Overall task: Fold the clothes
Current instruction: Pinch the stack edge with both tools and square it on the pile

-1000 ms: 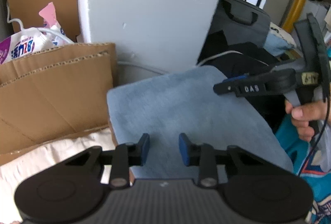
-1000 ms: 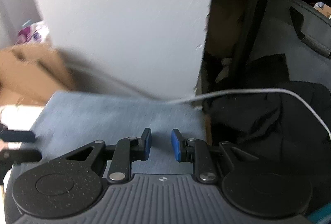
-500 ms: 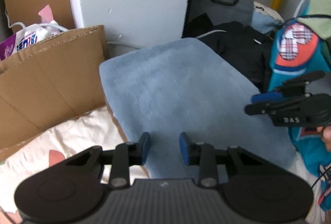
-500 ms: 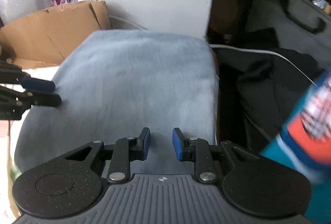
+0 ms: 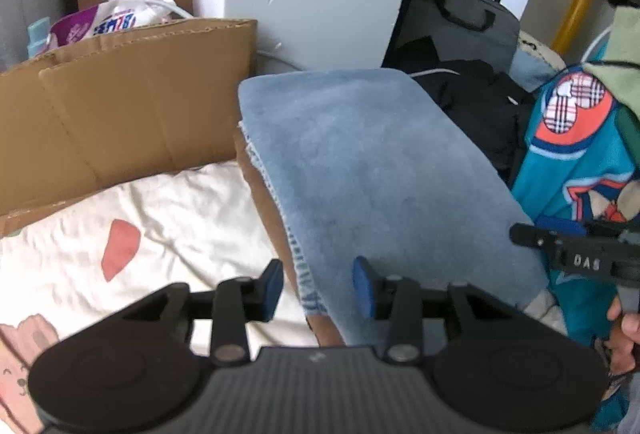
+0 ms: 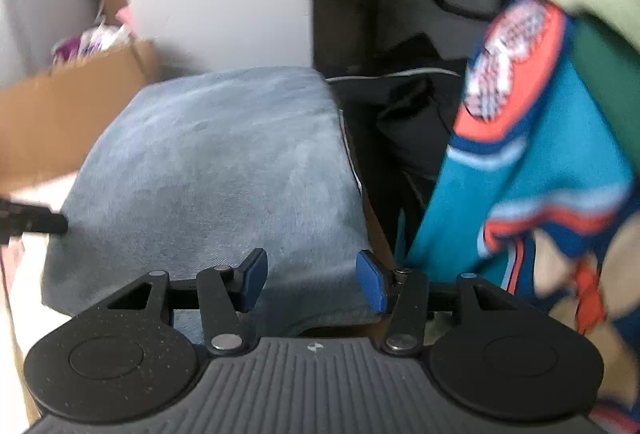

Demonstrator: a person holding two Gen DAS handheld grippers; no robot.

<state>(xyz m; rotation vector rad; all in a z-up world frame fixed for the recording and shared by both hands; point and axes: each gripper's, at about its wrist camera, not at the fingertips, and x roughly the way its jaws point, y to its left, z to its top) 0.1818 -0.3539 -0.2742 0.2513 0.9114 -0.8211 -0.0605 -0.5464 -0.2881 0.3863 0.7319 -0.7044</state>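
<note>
While both claws have just been opening with nothing between the pads, left claw [image 5: 318, 286] and right claw [image 6: 311, 284] hover released over the blue fleece-covered surface [image 5: 372, 161]; the teal-and-orange printed garment [image 6: 532, 169] hangs beside, unfolded, so folding looks unstarted.

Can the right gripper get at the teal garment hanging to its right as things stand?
Probably yes. The right gripper is open and empty over the blue cloth, its jaws having just been opening, and nothing stands between it and the teal garment.
</note>
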